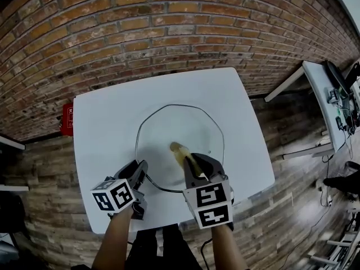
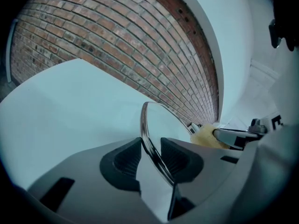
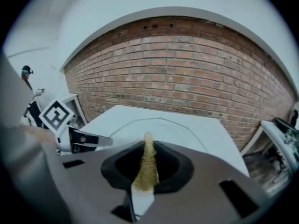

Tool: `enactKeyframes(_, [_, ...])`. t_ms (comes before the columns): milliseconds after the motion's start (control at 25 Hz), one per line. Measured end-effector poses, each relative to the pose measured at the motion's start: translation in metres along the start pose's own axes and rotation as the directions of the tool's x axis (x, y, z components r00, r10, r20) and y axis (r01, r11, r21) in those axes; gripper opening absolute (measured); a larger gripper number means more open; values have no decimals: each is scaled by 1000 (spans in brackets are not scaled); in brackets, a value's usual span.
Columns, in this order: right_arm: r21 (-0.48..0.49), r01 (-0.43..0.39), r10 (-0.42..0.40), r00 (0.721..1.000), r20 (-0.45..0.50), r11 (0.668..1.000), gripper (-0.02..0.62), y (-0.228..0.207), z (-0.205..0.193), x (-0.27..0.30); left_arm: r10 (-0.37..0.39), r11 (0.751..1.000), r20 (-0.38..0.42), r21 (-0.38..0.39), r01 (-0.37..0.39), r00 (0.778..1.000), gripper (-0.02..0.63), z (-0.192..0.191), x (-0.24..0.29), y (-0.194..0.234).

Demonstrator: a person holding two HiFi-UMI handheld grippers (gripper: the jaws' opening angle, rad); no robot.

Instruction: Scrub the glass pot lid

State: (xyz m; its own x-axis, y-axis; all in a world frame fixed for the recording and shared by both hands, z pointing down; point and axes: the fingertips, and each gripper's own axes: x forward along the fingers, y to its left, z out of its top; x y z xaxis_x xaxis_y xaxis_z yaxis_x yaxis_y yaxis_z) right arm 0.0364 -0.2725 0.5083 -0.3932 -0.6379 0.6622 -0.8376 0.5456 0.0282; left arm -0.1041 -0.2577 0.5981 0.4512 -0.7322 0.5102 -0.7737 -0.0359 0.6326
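White table (image 1: 101,128) beneath left gripper (image 1: 140,170) and right gripper (image 1: 197,165), brick wall (image 1: 140,27) beyond both, plank floor (image 1: 45,179) either side, red object (image 1: 67,120) well left of left gripper, cluttered desk (image 1: 315,80) well right of right gripper.

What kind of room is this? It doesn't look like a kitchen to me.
Probably a lab or studio, not a kitchen: a bare brick wall, a plain white table, and a desk cluttered with cables at the right.
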Motion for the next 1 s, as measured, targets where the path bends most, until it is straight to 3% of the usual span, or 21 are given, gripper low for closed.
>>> enactKeyframes(120, [-19,-103,103,995,-6,994,58,48,1,5,0,1000,3,-3,0,1000,135,1,-1,1])
enactKeyframes(360, [18,-161,162,986,-44,987,58,81,-16,17,-4,1000,4,-2,4,1000,135,2,0,0])
enactKeyframes(600, [-15,-132,129,985,-112,991,58,72,-34,23,-2,1000,5,-1,2,1000,135,2,0,1])
enactKeyframes(1000, [-74,-3,-13,978,-209,997,58,19,-65,9,12,1000,15,-2,-12,1000,132,3,2,3])
